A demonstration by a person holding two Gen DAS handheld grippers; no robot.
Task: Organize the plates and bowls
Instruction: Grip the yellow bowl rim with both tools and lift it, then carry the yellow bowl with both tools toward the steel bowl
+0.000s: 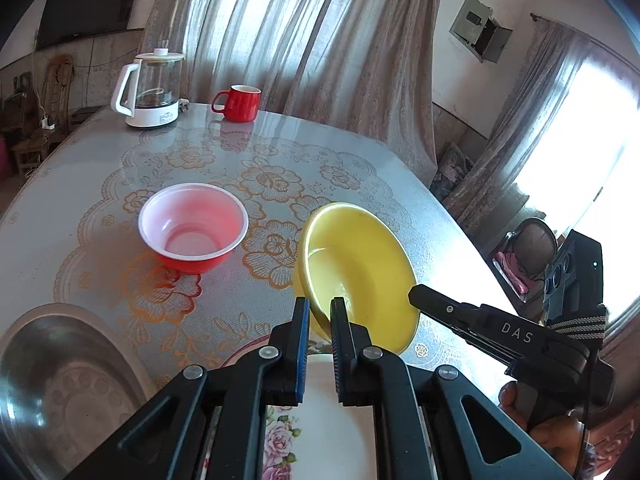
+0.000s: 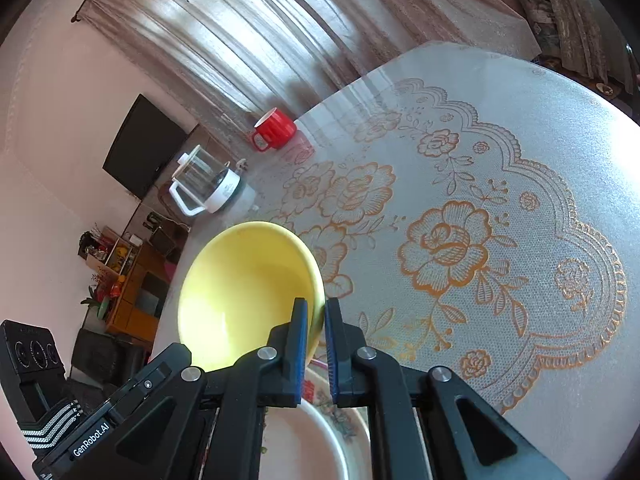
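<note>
Shallow yellow ceramic bowl (image 1: pixel 360 272) tilted steeply and lifted off the tabletop (image 1: pixel 80 184), pinched at its near rim from two sides: left gripper (image 1: pixel 320 312) fingers (image 1: pixel 302 320) clamped on the lower rim, right gripper (image 2: pixel 316 316) fingers (image 2: pixel 332 328) clamped on the rim's right edge. Seen in the left wrist view reaching in from the right, black body of the right gripper, held by a hand (image 1: pixel 552 436) at the frame's lower right. Directly beneath the yellow bowl, at the near tabletop edge, white floral-patterned plate (image 1: pixel 320 420) with a white dish (image 2: pixel 304 444) resting on it. Just left of that, round stainless steel basin (image 1: pixel 60 380). Farther in and to the left, red plastic bowl with white inside (image 1: pixel 192 228), upright, well apart from the yellow one. Wide bare stretch of lace-patterned cloth across the middle and right side. At the far edge near the beige curtain (image 1: pixel 300 40), red ribbed mug (image 1: pixel 240 104) and glass kettle with white handle and base (image 1: pixel 152 92), both well clear of the held bowl
</note>
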